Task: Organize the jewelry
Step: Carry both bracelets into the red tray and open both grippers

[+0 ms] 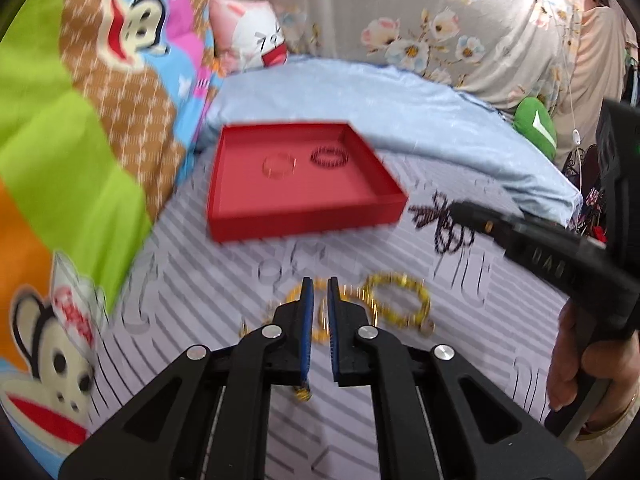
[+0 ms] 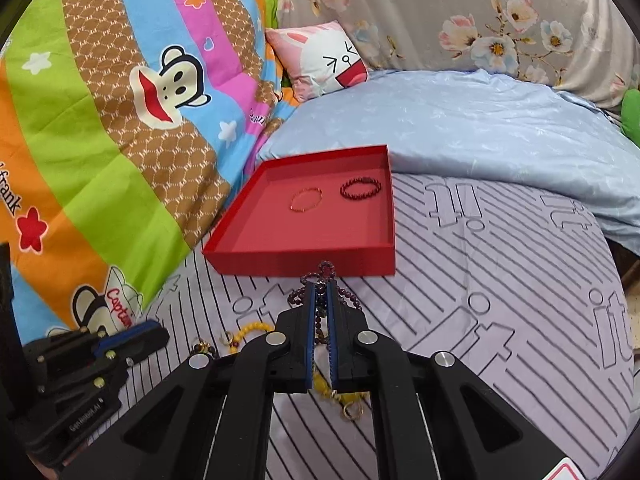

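My right gripper (image 2: 320, 286) is shut on a dark purple bead strand (image 2: 326, 269), which loops out past its tips and hangs at both sides. From the left wrist view this gripper (image 1: 460, 211) holds the strand (image 1: 444, 226) above the bed, right of the red tray (image 1: 304, 222). My left gripper (image 1: 321, 292) is shut on a yellow bead strand (image 1: 322, 322), with some beads dangling below its left finger. A yellow bead ring (image 1: 400, 300) lies just beyond. The tray (image 2: 304, 266) holds a thin gold bangle (image 2: 306, 200) and a dark red bead bracelet (image 2: 361, 189).
The tray sits on a striped lilac sheet (image 2: 500, 280). A colourful cartoon quilt (image 2: 120, 140) rises at the left and a pale blue duvet (image 2: 460, 120) lies behind. A person's hand (image 1: 576, 364) grips the right handle. More gold pieces (image 2: 346, 402) lie under the right gripper.
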`<state>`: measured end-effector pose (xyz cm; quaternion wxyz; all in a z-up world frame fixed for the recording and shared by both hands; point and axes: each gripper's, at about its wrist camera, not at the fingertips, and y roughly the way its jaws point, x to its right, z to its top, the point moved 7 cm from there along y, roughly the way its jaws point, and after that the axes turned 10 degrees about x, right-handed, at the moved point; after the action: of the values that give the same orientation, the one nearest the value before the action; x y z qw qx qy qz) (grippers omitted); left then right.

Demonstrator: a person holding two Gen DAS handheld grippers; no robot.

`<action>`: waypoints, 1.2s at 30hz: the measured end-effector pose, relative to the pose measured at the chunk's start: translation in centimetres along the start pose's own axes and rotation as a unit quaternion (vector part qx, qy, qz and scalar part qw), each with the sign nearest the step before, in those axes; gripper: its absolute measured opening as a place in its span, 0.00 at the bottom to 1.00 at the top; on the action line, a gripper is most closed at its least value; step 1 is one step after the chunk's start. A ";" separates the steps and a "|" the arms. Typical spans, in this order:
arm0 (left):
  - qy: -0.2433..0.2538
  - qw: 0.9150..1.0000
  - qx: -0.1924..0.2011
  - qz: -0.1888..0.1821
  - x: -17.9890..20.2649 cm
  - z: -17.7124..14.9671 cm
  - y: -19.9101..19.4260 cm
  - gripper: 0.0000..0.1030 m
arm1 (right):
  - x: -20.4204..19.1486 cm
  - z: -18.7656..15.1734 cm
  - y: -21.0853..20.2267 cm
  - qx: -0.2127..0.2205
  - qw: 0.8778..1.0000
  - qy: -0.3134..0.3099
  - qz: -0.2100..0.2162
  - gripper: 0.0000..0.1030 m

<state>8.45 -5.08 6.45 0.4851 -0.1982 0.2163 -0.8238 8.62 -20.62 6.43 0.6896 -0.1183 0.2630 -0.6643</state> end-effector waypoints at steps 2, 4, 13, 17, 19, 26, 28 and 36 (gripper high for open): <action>0.009 1.000 0.015 -0.002 0.3 2.3 0.5 0.07 | 0.0 1.2 0.6 0.006 1.000 -0.008 -0.001 0.05; 0.014 0.999 0.030 -0.007 0.6 4.6 1.3 0.07 | 0.1 2.3 1.6 0.009 1.000 -0.015 -0.004 0.05; 0.005 0.999 0.044 -0.011 -0.7 9.8 5.4 0.07 | 1.3 4.4 5.0 0.008 1.000 -0.013 -0.006 0.05; -0.004 1.000 0.023 0.006 -2.3 5.9 4.8 0.21 | 1.5 2.7 4.4 -0.001 1.000 -0.007 -0.004 0.05; -0.014 0.999 0.010 0.034 -3.8 2.4 4.0 0.41 | 1.4 1.5 3.6 -0.002 1.000 -0.007 -0.008 0.05; -0.050 0.993 -0.073 0.083 -7.5 -7.5 3.7 0.42 | 0.8 -1.7 1.1 -0.012 1.000 0.002 -0.013 0.05; -0.060 0.991 -0.084 0.084 -8.0 -8.9 3.9 0.42 | 0.6 -2.2 0.6 -0.014 1.000 0.005 -0.012 0.05; -0.039 0.993 -0.076 0.086 -7.3 -9.4 5.4 0.11 | 0.1 -2.8 0.3 -0.017 1.000 0.008 -0.010 0.05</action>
<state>10.58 0.57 -5.14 0.5460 -0.2473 0.2749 -0.7518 7.38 -20.16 3.92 0.6787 -0.1270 0.2786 -0.6675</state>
